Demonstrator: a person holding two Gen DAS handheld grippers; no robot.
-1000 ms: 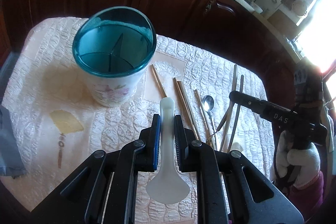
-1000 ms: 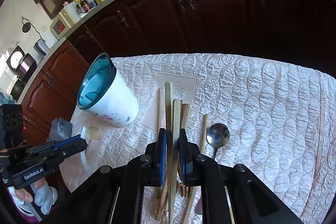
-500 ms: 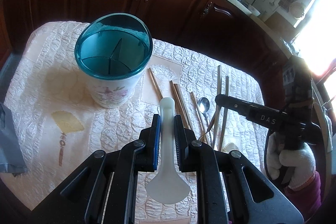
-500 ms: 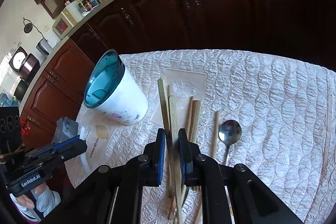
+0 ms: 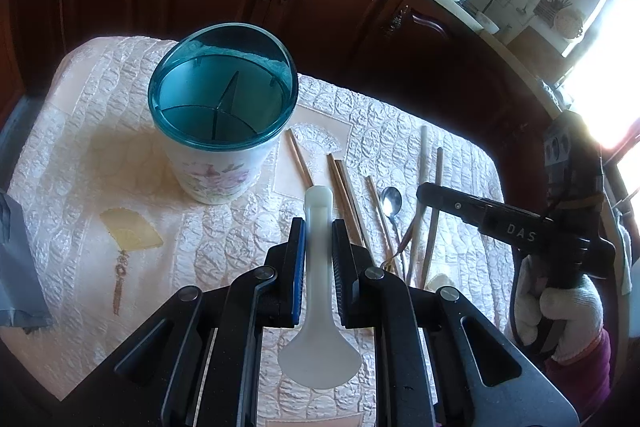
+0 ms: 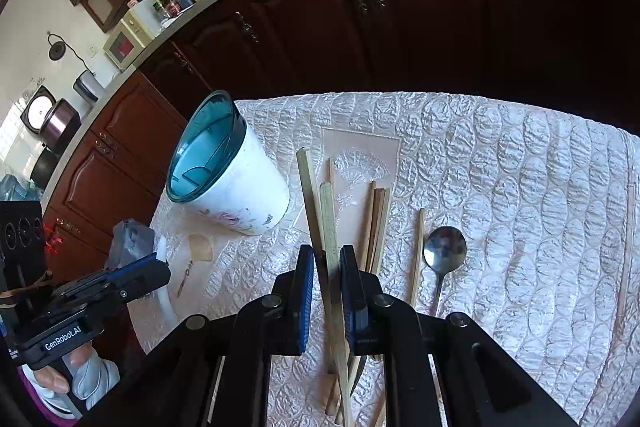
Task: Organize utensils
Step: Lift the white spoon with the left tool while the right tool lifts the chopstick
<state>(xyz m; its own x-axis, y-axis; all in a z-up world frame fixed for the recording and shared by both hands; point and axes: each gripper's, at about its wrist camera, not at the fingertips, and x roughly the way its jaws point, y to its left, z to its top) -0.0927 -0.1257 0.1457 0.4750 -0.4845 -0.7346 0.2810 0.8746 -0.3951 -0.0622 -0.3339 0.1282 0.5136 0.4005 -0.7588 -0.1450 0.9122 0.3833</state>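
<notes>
While our left gripper [image 5: 318, 245] clamps the white spoon [image 5: 319, 291], our right gripper [image 6: 323, 291] pinches two pale chopsticks [image 6: 326, 227]; both near the holder [image 5: 222, 111]. Lift-off probably, unclear.

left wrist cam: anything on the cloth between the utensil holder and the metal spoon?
Yes. In the left wrist view, brown chopsticks lie on the cloth between the utensil holder and the metal spoon: one nearest the holder, a pair, another beside the spoon.
</notes>
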